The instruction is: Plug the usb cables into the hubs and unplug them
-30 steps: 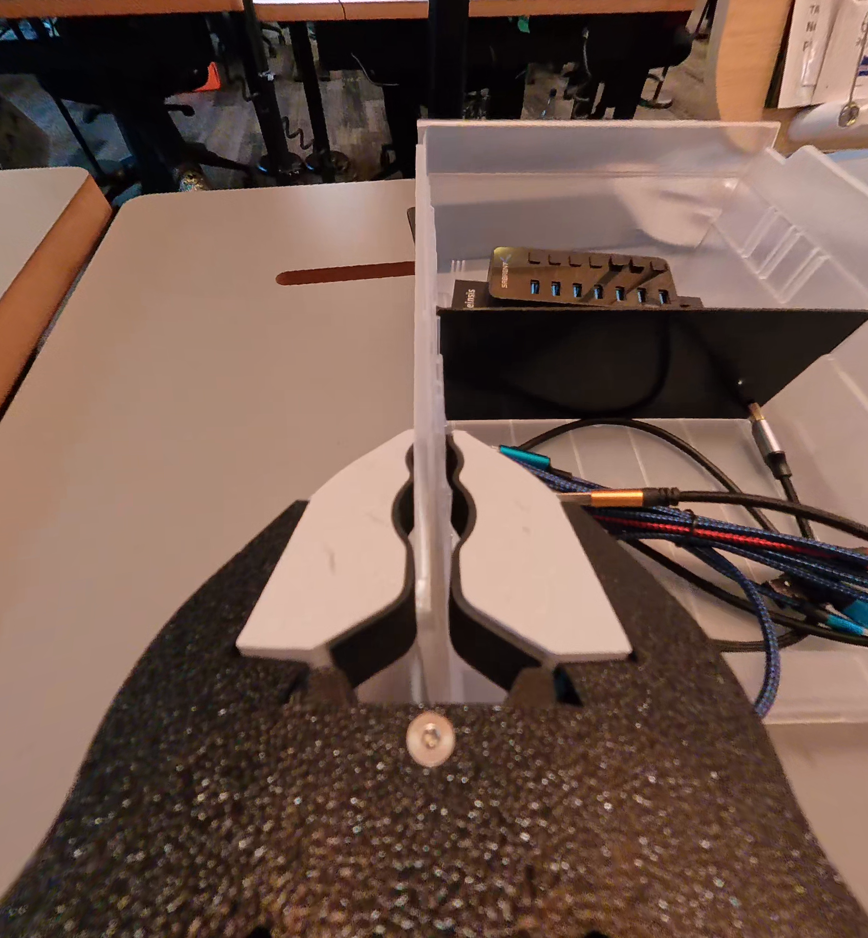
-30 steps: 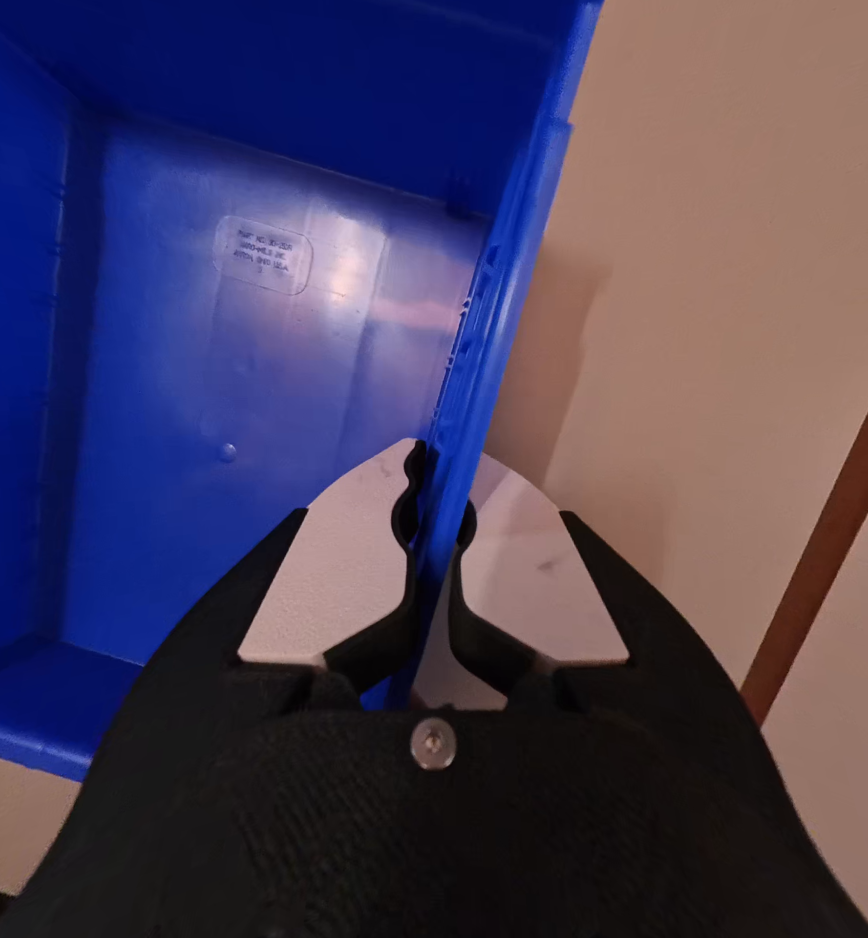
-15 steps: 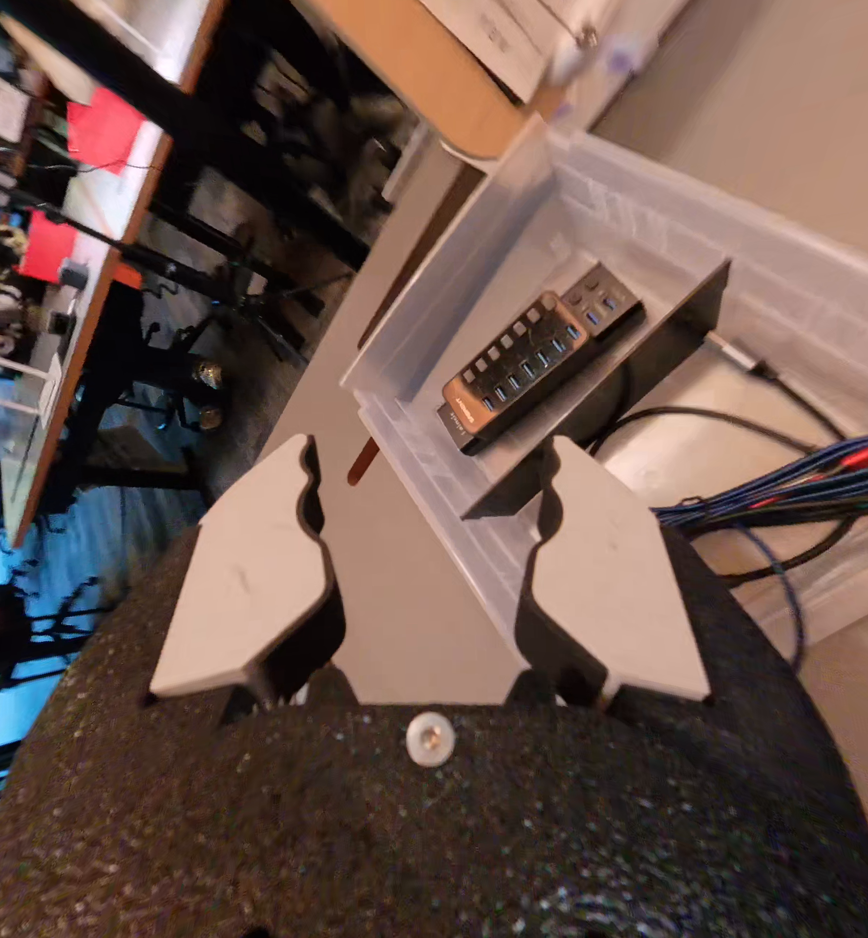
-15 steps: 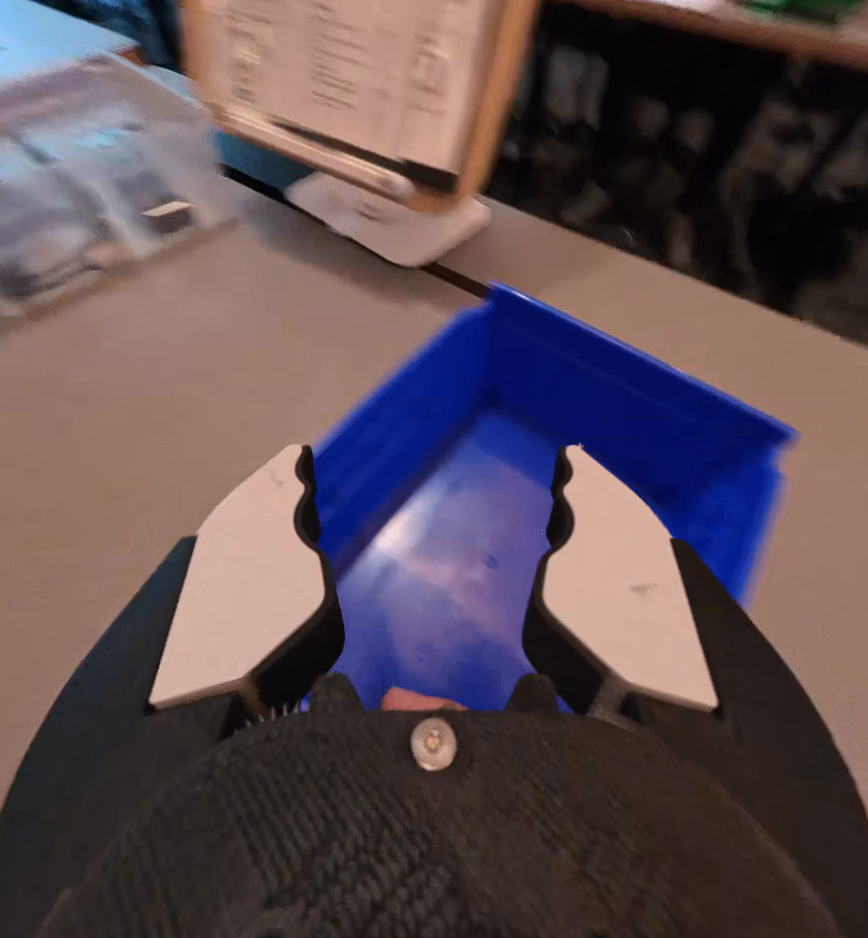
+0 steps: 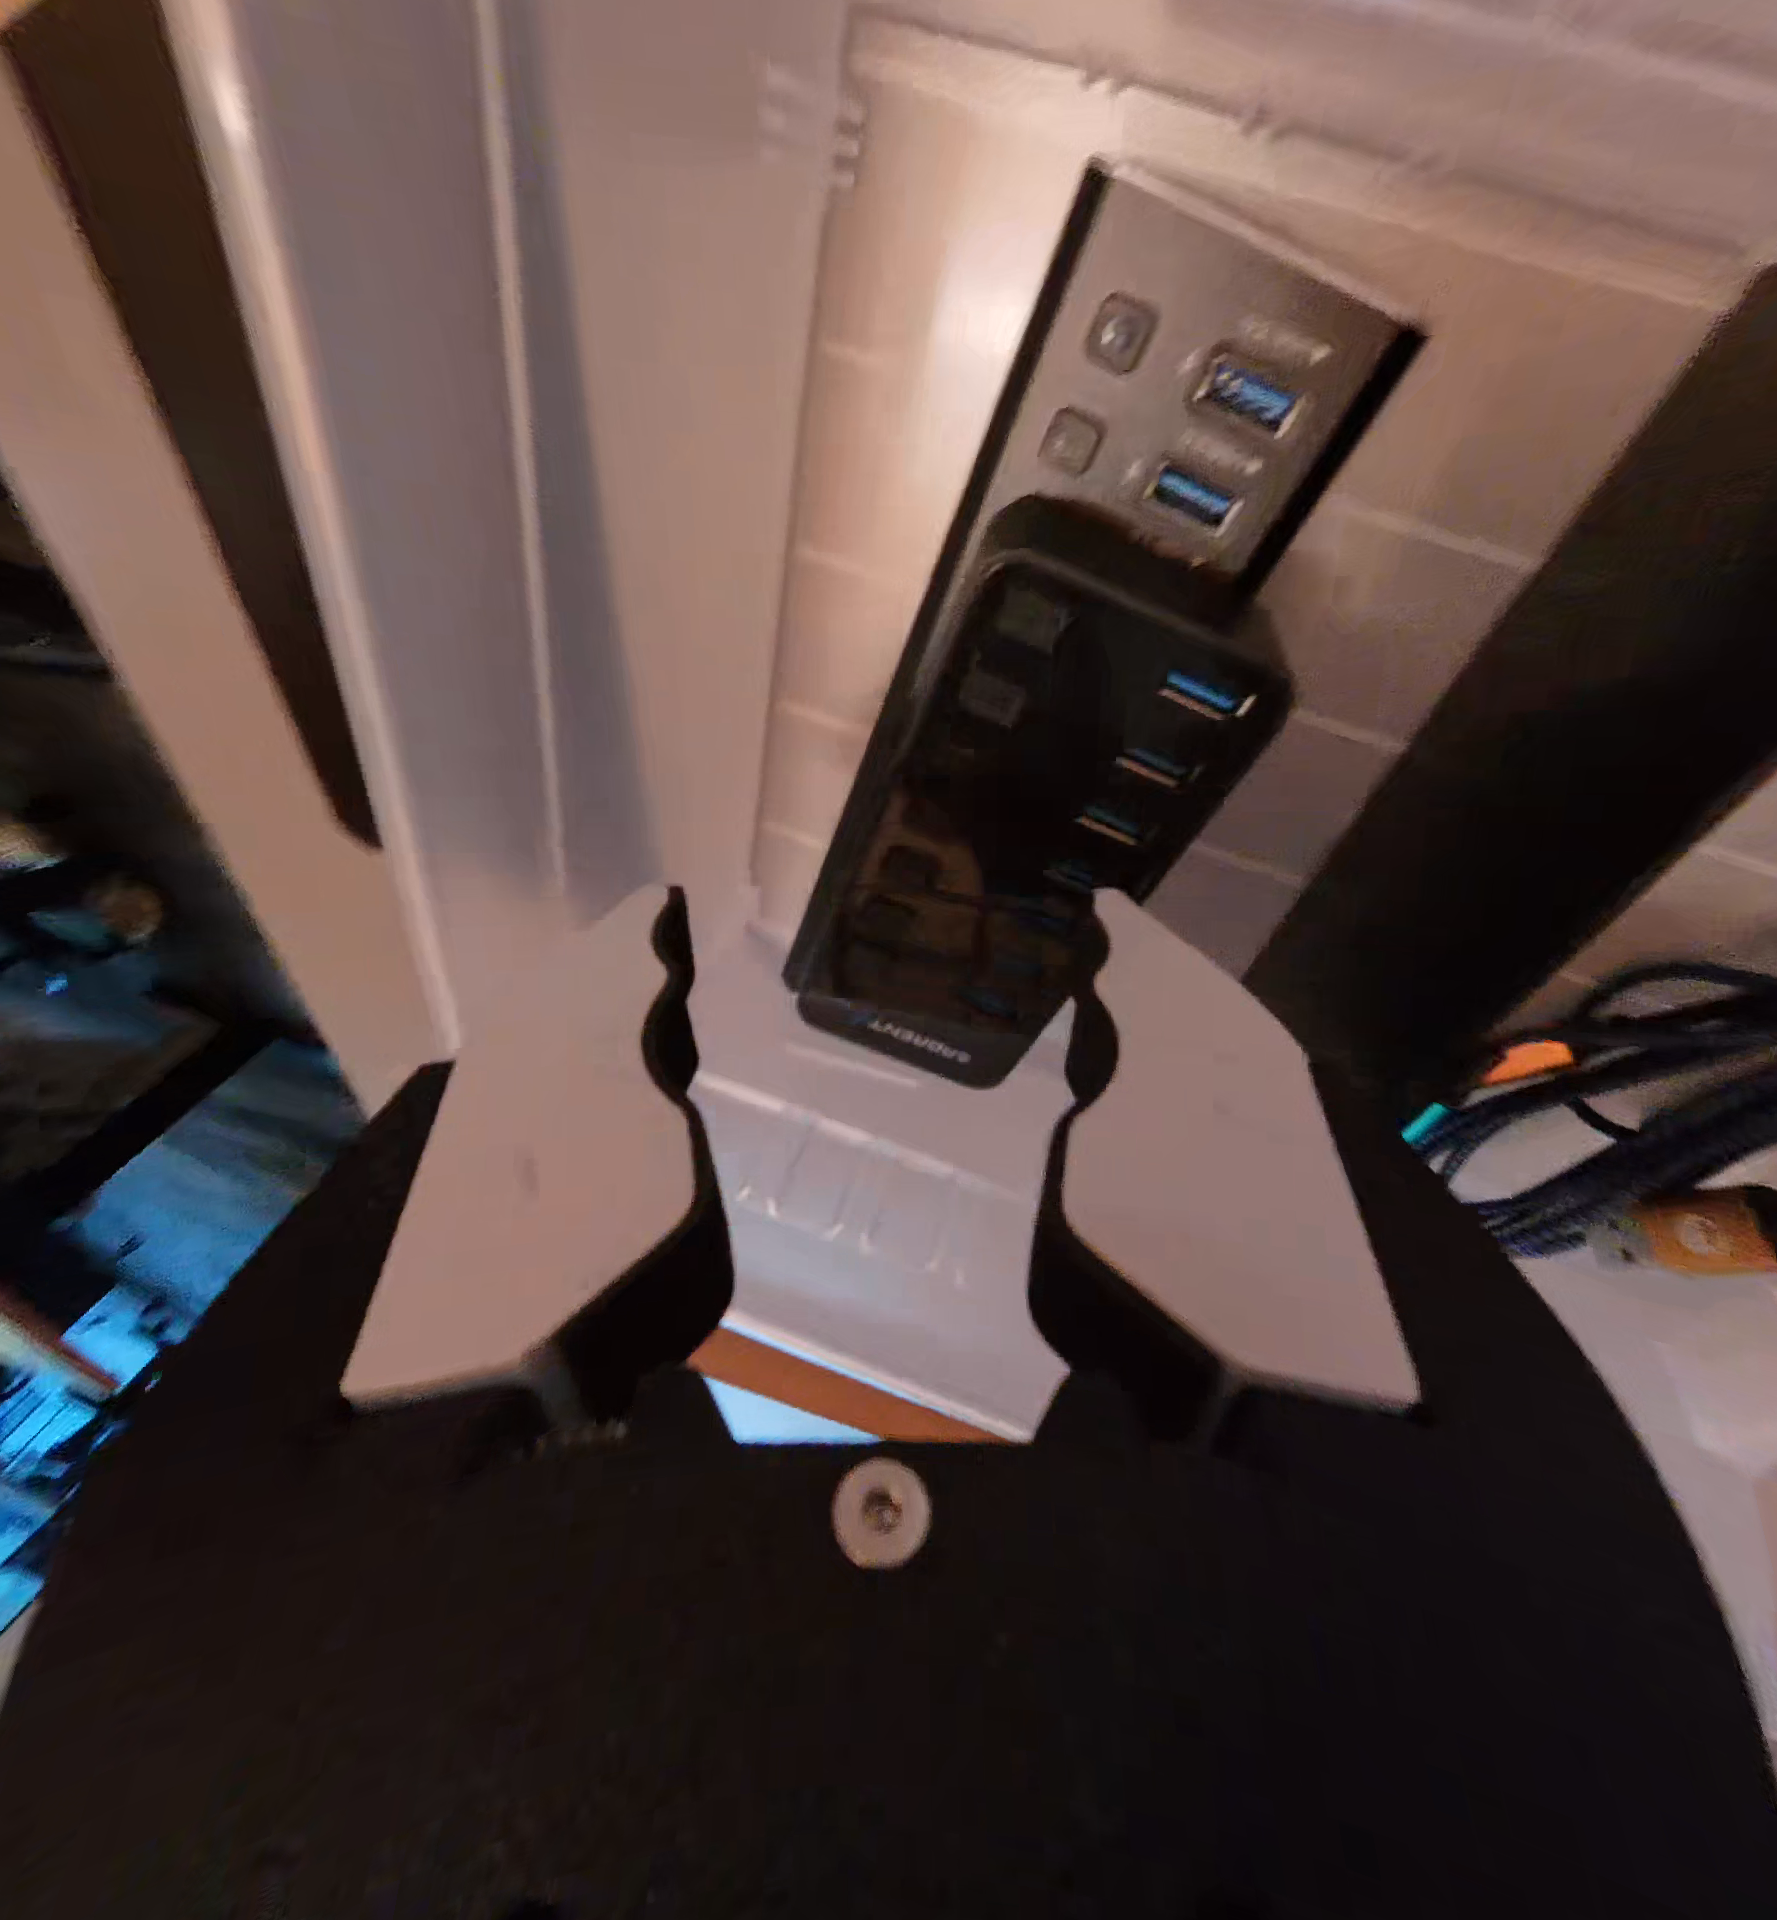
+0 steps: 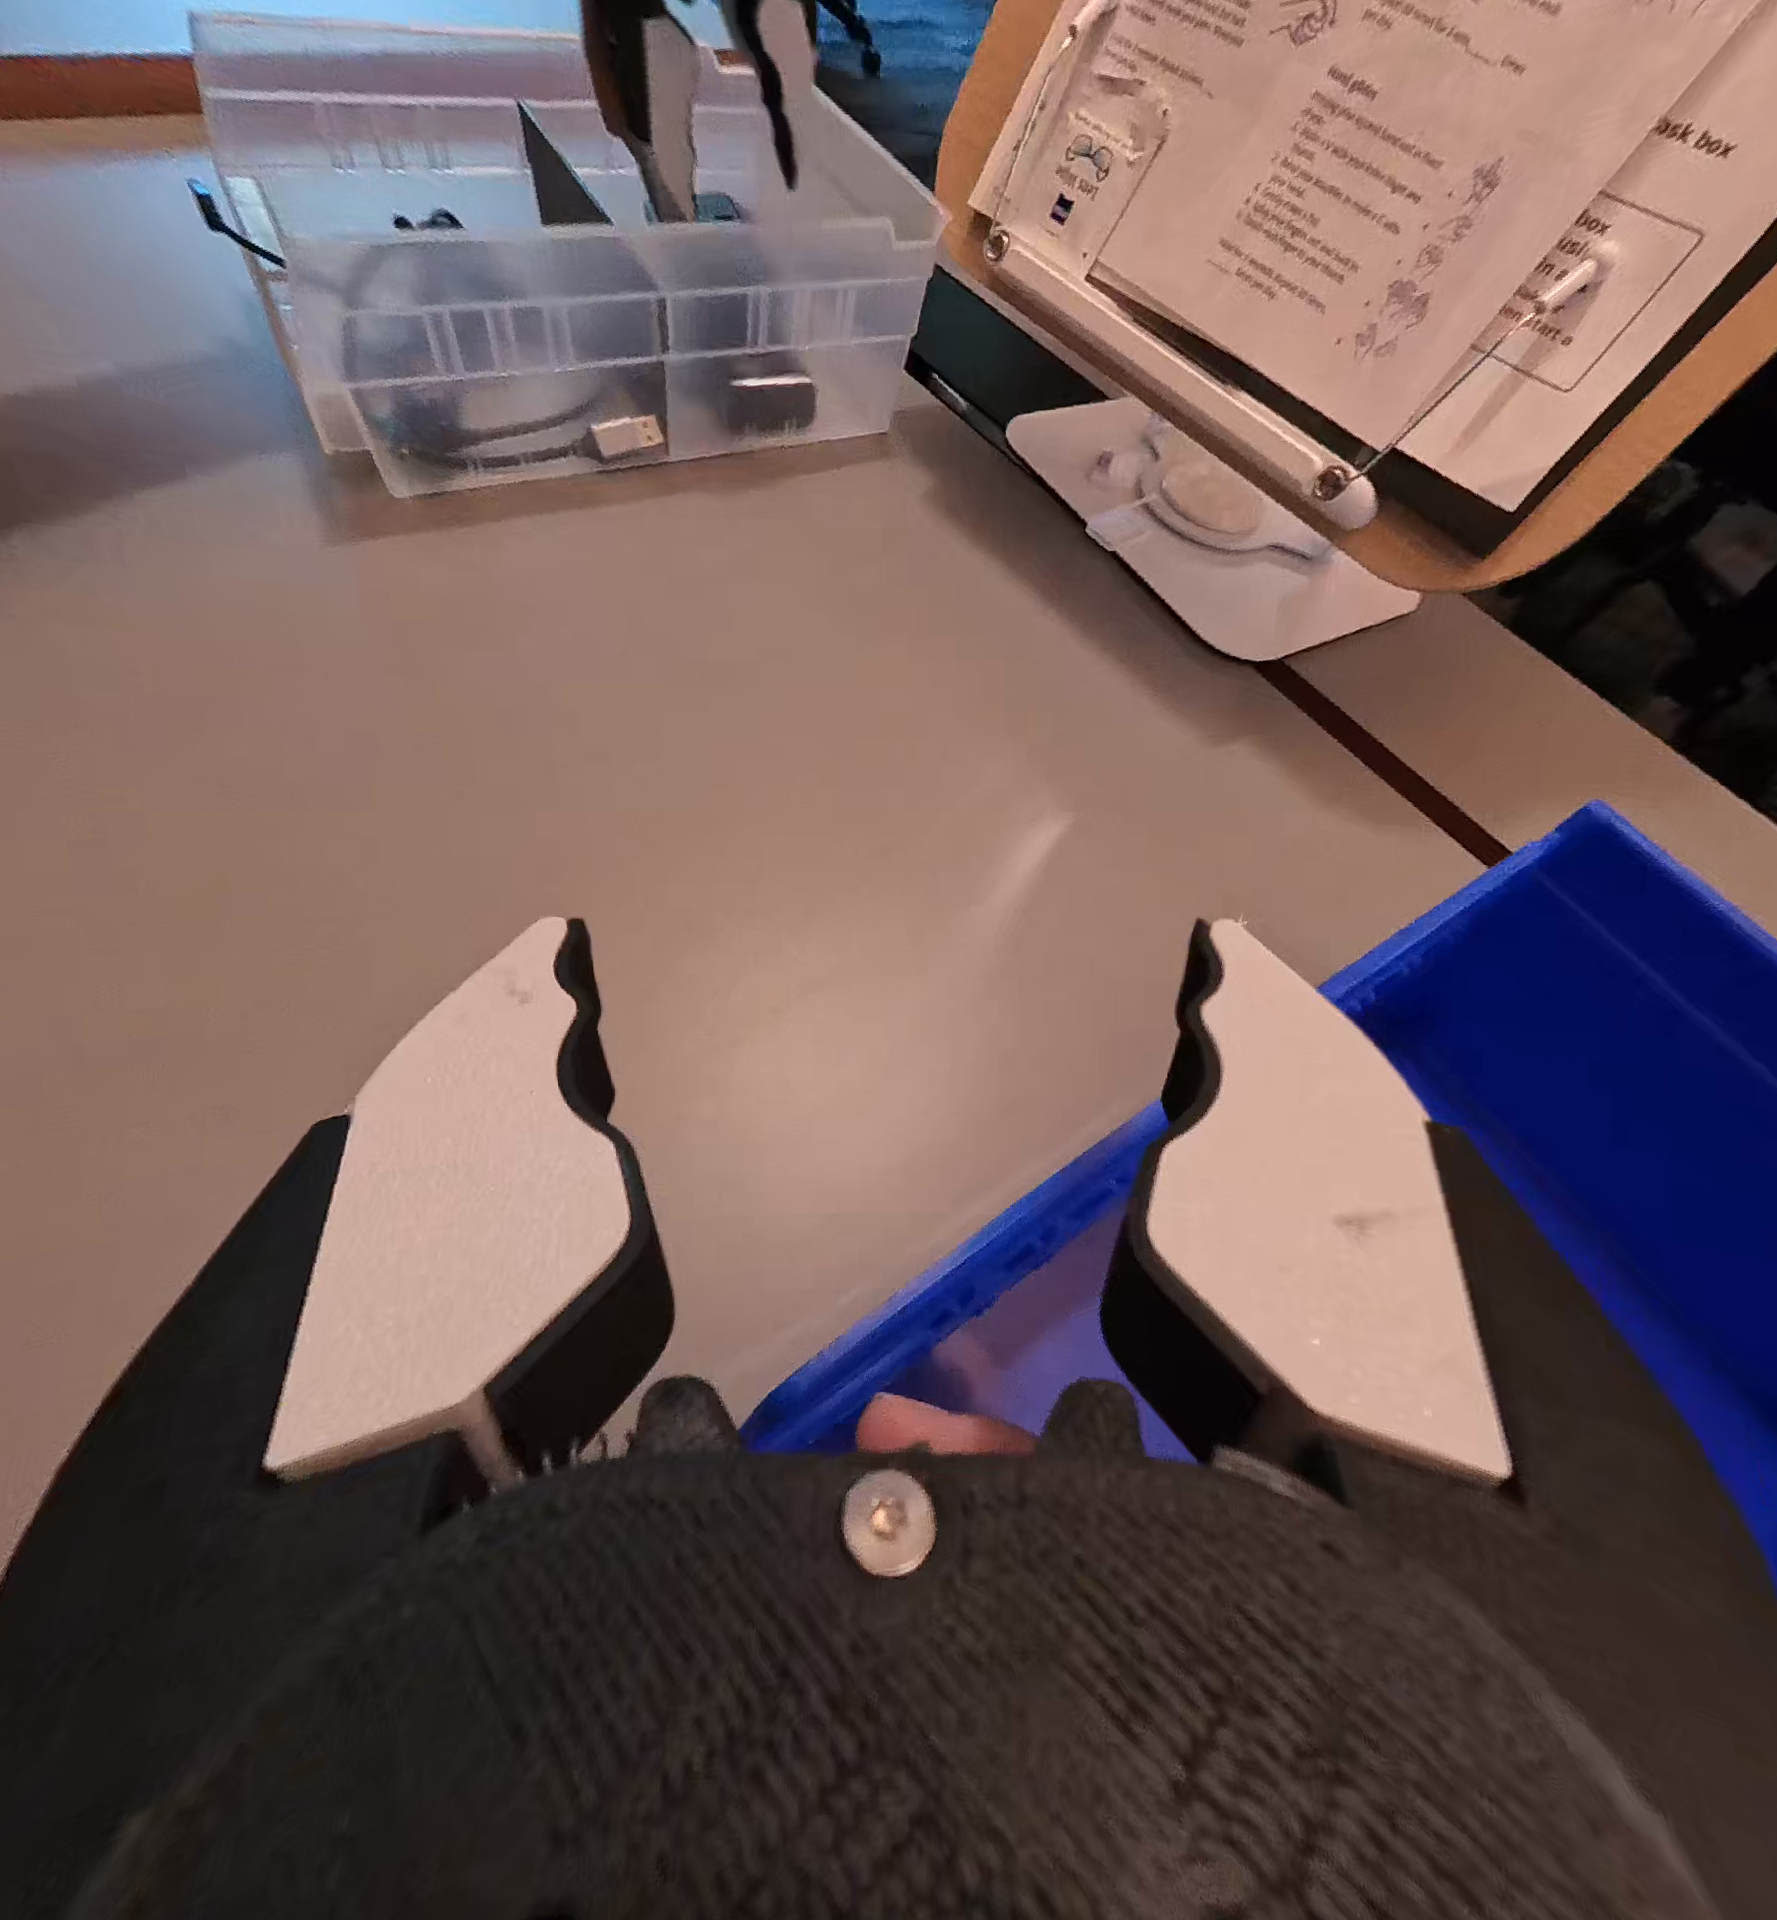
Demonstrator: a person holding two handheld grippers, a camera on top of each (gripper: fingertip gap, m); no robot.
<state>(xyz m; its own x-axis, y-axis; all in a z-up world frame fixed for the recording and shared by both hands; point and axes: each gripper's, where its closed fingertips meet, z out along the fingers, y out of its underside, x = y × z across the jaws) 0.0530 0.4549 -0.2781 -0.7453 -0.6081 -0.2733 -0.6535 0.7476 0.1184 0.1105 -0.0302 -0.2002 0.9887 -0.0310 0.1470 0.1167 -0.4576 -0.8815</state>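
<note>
In the left wrist view a glossy black USB hub [image 5: 1019,790] lies partly over a grey hub [image 5: 1227,353] on the floor of a clear plastic bin [image 5: 655,416]. My left gripper [image 5: 884,904] hangs open above the black hub's near end and holds nothing. A bundle of braided USB cables [image 5: 1632,1143] lies beyond a black divider [image 5: 1590,644] at the right. My right gripper [image 6: 886,925] is wide open and empty over the bare table [image 6: 655,779]. From there I see the clear bin [image 6: 603,312] far off, with the left gripper [image 6: 718,114] reaching into it.
A blue bin [image 6: 1642,1091] sits under and right of my right gripper. A stand with paper sheets [image 6: 1383,260] stands at the table's far right. A loose USB plug [image 6: 629,436] shows through the clear bin's wall. The table's edge runs along the right.
Both grippers were shut on bin walls, left on the clear bin, right on the blue bin. Both let go and opened. The left swung over the hubs; the right turned toward the table.
</note>
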